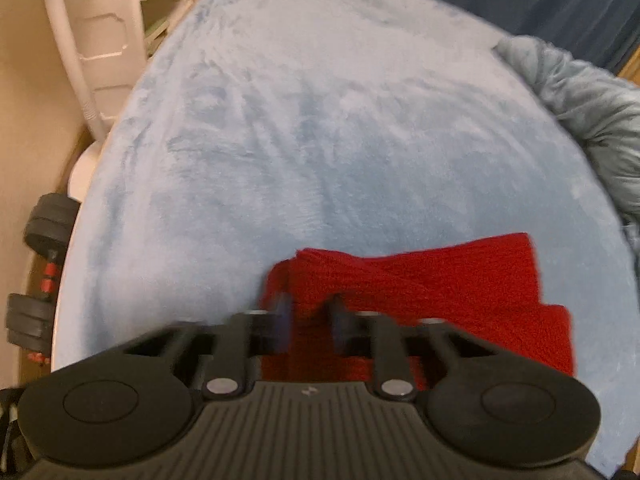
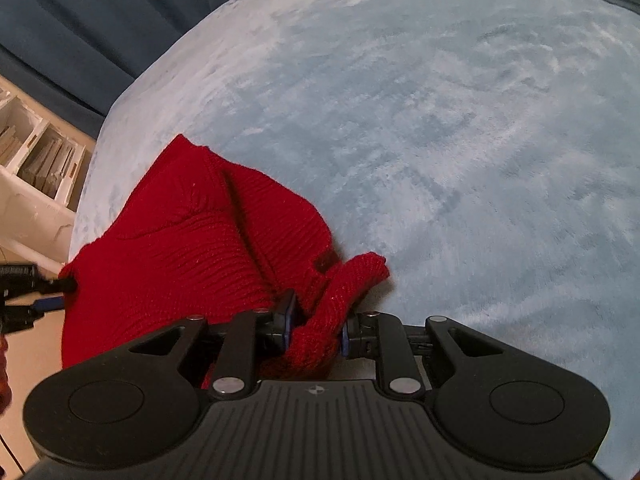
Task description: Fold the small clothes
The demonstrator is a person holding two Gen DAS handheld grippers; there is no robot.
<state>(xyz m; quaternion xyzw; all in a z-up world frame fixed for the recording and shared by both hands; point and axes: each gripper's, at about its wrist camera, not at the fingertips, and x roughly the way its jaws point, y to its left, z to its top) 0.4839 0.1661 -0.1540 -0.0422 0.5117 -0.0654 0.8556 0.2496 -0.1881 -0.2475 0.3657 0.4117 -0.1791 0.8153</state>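
- Right gripper (image 2: 315,330) is clamped on a bunched strip of the red knit (image 2: 192,248); the pads are pressed into the wad from both sides, so this end is held firmly.
- Left gripper (image 1: 309,322) is nearly closed at the knit's near edge; its view is blurred, but cloth is seen between the fingertips (image 1: 285,312), and in the right wrist view its fingers (image 2: 60,282) are seen at the far left edge of the knit, so a pinch on the fabric is judged likely.
- Knit is kept low on the blue blanket (image 1: 300,128), near its front edge; part is laid flat, part is lifted in folds between the two holds.
- Two opposite ends are gripped, presumably so the garment can be stretched or carried over for a fold.
- Step is judged early: the garment is rumpled, no neat fold is seen.
- Risk: the thick wad in the right pinch could be dragged unevenly.
- Dumbbell (image 1: 44,264) and shelf (image 2: 36,160) are off the bed, not involved.
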